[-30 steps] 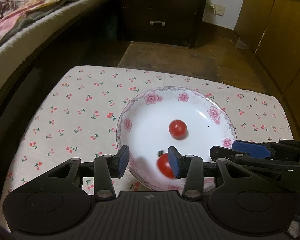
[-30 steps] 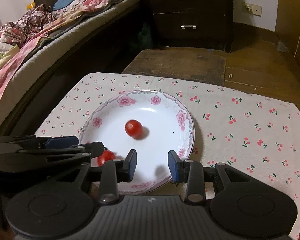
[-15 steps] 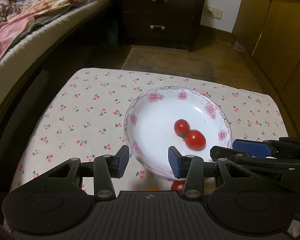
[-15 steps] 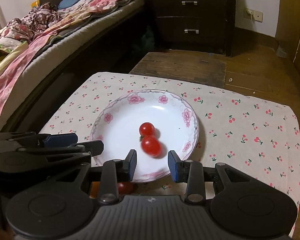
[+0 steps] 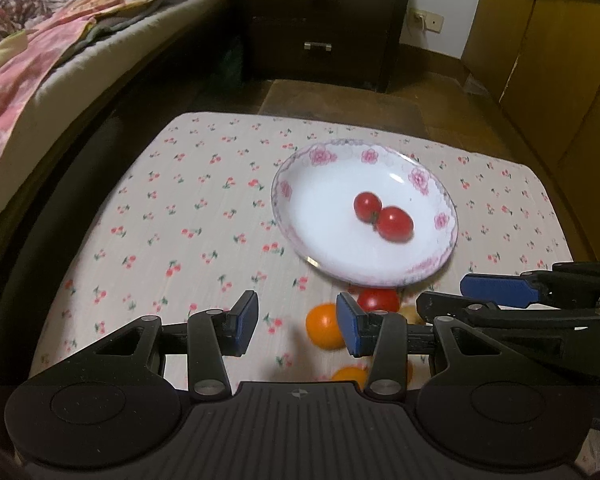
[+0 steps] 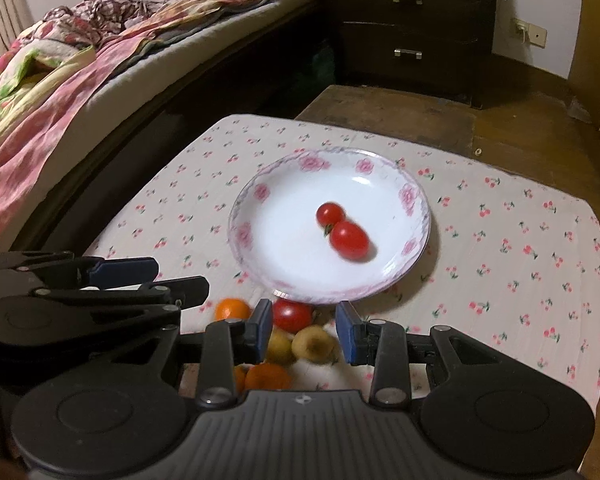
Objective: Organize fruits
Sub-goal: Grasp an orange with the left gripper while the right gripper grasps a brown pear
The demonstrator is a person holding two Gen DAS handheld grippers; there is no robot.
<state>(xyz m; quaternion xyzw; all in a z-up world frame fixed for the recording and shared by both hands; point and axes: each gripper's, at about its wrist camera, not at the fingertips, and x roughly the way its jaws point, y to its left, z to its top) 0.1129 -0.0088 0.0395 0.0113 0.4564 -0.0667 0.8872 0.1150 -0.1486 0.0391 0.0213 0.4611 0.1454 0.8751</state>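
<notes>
Dark dresser [image 5: 320, 20] — wooden floor [image 6: 540, 132] (bedside)

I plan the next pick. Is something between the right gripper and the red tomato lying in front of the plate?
Nothing visible. The right gripper is empty and open, and the tomato lies just beyond it, before the plate. Two yellowish fruits lie beside it, nearer the camera.

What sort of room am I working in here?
Most likely a bedroom: a bed with rumpled bedding, a dark drawer unit beside it, and a low cloth-covered table holding the plate.
</notes>
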